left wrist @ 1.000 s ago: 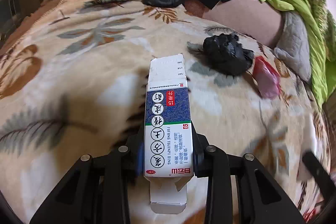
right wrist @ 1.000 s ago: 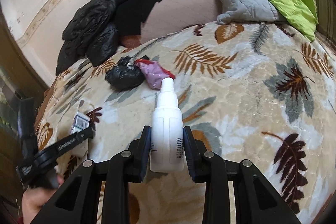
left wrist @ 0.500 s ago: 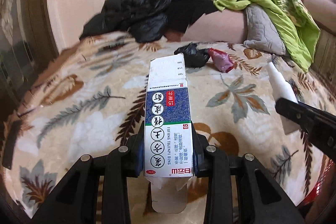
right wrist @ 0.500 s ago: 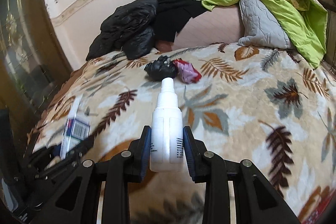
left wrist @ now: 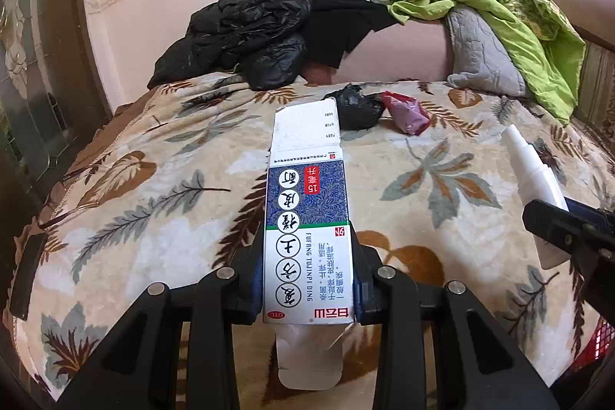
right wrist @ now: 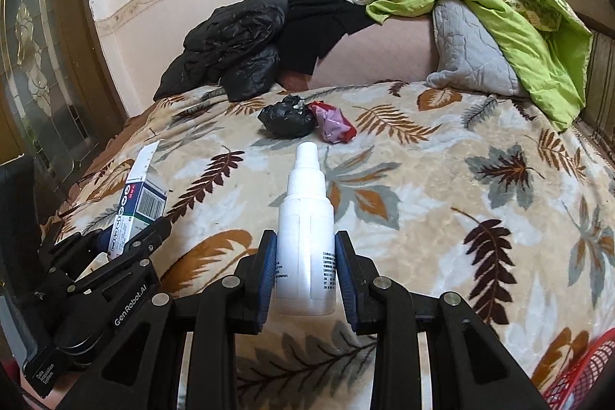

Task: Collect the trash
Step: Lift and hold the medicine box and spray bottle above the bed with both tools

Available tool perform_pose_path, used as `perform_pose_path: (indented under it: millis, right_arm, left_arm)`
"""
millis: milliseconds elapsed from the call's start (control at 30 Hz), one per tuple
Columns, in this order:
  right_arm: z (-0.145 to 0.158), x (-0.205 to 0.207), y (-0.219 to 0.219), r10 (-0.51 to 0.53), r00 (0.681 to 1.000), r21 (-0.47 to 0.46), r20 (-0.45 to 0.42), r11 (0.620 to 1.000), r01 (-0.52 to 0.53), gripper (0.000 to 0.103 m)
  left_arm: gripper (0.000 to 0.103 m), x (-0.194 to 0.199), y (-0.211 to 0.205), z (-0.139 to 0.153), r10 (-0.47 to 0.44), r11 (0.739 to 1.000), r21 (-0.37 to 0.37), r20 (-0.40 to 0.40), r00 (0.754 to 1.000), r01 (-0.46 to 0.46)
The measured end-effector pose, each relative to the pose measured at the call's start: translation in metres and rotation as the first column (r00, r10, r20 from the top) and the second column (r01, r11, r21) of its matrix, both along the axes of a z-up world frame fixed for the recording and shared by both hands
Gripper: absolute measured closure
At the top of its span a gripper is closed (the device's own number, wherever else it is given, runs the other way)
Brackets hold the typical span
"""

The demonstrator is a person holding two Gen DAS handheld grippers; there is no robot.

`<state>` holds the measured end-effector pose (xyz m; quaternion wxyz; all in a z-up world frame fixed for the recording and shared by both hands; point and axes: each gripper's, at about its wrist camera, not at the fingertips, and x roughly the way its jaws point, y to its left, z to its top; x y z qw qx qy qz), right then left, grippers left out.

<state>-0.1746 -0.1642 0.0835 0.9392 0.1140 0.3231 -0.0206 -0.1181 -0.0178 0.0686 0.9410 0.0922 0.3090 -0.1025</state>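
Left wrist view showed the left tool (left wrist: 307, 289) clamped on an empty medicine carton (left wrist: 306, 218), its pads pressed to the lower half while both end flaps hung loose. The right tool (right wrist: 305, 275) gripped a white spray bottle (right wrist: 305, 237) by its base, nozzle pointing toward twelve o'clock. Both items were held clear above the leaf-patterned bed blanket (right wrist: 442, 187).

The carton worried me most — thin card, squeezed only at its sides, could buckle or slide out if the hand swung quickly. The bottle was smooth and rounded, held low on its body, so a sharp tilt might let it pivot between the pads.

A red mesh basket (right wrist: 580, 371) peeked in at five o'clock in the right wrist view; I took it for the bin, though only a corner showed. With the two tools side by side, a careless reach toward it could knock them together.

A black crumpled bag (right wrist: 286, 120) and a pink wrapper (right wrist: 332, 123) lay touching at twelve o'clock, easily forgotten.
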Motion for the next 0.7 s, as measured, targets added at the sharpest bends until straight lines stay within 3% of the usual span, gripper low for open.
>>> perform_pose_path:
  millis: [700]
  right_arm:
    - [-0.0053, 0.0041, 0.0051, -0.011, 1.0, -0.033, -0.021, 0.999, 0.01, 0.071]
  left_arm:
    - [0.07, 0.0007, -0.0047, -0.0018, -0.014, 1.0, 0.016, 0.013, 1.0, 0.014]
